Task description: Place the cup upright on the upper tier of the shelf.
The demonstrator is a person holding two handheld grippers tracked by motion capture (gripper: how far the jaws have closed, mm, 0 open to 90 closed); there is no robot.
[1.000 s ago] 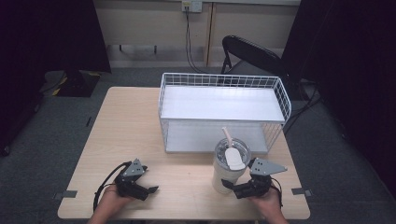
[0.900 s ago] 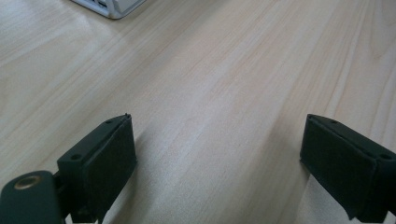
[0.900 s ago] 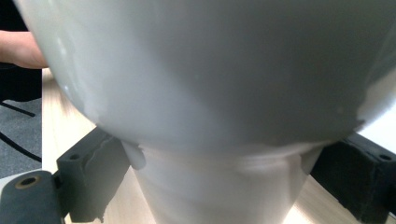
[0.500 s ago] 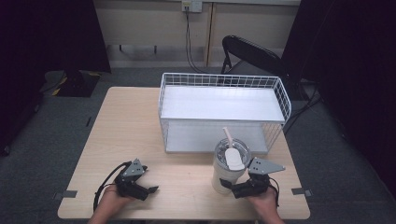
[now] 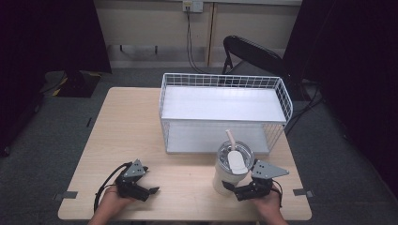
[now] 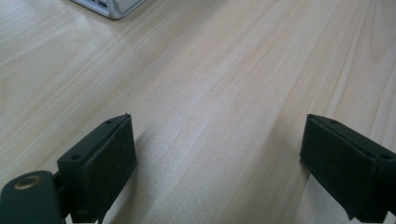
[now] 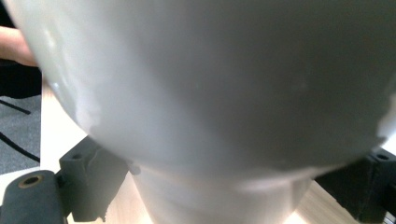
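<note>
We note the table (image 5: 141,126) first: pale wood, with a white wire rack (image 5: 224,110) of two shelves standing at its far middle, open side toward the person. Both shelves look bare, which suggests to us the rack is where something is meant to go.

Next in size, the tumbler (image 5: 231,169), white with a lidded top, a side handle and a straw (image 5: 230,138) leaning up toward the rack. It stands upright on the table just in front of the rack's right end, near the right front edge.

The right gripper (image 5: 240,191) is low at the tumbler's base. In the right gripper view the cup's narrow foot (image 7: 219,200) sits between the two black jaws, which stand on either side of it; we cannot tell whether the pads press it or merely flank it. Taking it low on the foot, we judge, keeps the jaws off the wider body, which they might not span.

The left gripper (image 5: 149,191) lies at the front left, well apart from the tumbler. Its jaws are spread wide over bare wood in the left gripper view, pinching nothing; we read it as parked out of the way.

Against the earlier frames we find no change: tumbler, rack and both grippers hold the same places.
</note>
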